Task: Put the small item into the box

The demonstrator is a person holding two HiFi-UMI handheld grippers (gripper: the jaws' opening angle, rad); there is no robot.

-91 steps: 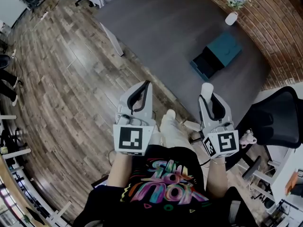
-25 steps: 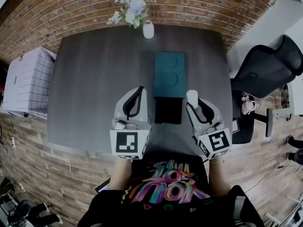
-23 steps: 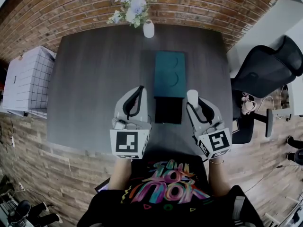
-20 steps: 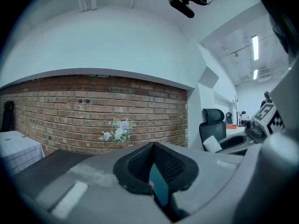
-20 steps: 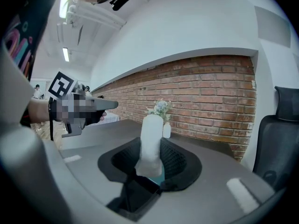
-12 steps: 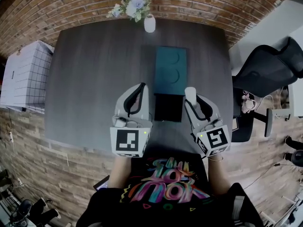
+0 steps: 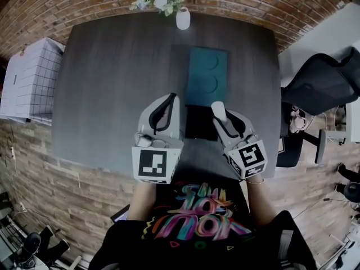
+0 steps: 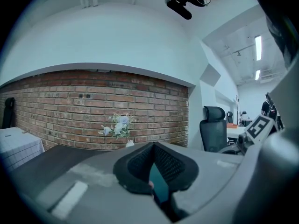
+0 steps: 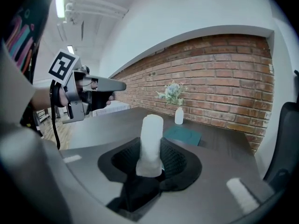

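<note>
A person stands at a dark surface (image 7: 112,83) with a gripper in each hand, seen from above.

The right gripper (image 7: 223,118) is clamped on the small item (image 7: 218,110), a white cylinder. In the right gripper view the small item (image 9: 150,143) stands upright between the two dark pads, which press on its lower part from both sides. Its top rises clear above the right gripper (image 9: 150,158).

The box (image 7: 207,77) lies on the surface ahead of both grippers. Its teal lid is folded open away from the person. Its dark open compartment sits between the two grippers, just to the left of the right gripper's tips. From the right gripper, the teal lid (image 9: 182,135) shows just beyond and right of the held item.

The left gripper (image 7: 169,107) is level with the right one, on the other side of the open compartment. Its pads meet at the tips and nothing is held; only a sliver of teal shows through the left gripper (image 8: 153,167).

A white vase of flowers (image 7: 183,18) stands far ahead of both grippers, before a brick wall.
</note>
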